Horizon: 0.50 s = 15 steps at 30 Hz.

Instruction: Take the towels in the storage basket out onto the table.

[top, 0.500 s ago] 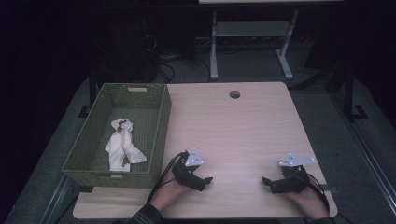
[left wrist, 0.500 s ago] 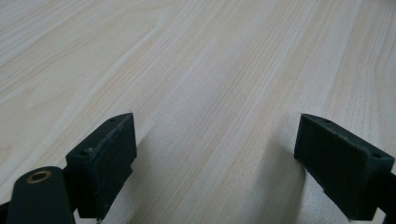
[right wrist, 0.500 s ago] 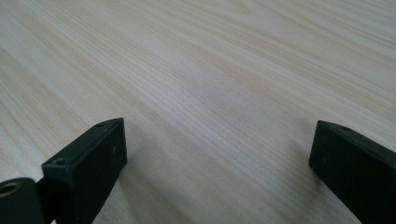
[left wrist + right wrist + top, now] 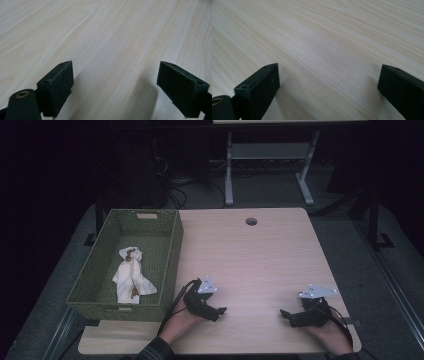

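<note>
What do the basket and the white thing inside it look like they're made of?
Basket: looks like woven wicker or paper cord, matte olive green, with a plaited texture on its walls. White thing: probably soft cloth or tissue, crumpled and folded, with brownish marks; too small to settle which.

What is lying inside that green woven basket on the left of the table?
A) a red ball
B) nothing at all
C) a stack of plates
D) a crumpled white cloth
D: the high view shows a crumpled white cloth with brownish marks lying on the floor of the green basket.
</note>
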### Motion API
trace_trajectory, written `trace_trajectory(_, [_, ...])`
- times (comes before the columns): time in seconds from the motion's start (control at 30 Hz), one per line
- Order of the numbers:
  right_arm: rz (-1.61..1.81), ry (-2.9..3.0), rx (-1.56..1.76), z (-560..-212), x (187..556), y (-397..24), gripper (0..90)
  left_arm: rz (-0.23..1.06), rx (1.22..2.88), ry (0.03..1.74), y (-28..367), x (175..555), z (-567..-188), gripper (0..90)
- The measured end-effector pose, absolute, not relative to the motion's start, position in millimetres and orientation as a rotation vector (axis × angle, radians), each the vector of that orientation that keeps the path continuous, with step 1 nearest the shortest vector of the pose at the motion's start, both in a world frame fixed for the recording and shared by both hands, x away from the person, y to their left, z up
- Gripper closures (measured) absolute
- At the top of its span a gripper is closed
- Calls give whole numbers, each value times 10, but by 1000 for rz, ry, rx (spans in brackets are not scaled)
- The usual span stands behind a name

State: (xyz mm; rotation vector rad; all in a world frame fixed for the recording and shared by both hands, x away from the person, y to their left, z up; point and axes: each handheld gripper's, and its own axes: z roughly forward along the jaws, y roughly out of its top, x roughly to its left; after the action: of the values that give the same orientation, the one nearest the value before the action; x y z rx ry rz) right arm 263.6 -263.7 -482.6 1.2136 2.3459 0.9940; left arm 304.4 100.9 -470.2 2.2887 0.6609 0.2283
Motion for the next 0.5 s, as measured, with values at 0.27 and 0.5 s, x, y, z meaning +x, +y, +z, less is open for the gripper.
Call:
trace_trajectory(0.27, [986, 2340, 1223, -4826, 2631, -2638, 27, 248, 2267, 672, 1063, 3078, -4610, 130])
trace_trajectory(0.5, [985, 2340, 1221, -4826, 2630, -2637, 29, 233, 2246, 681, 1071, 3095, -4571, 130])
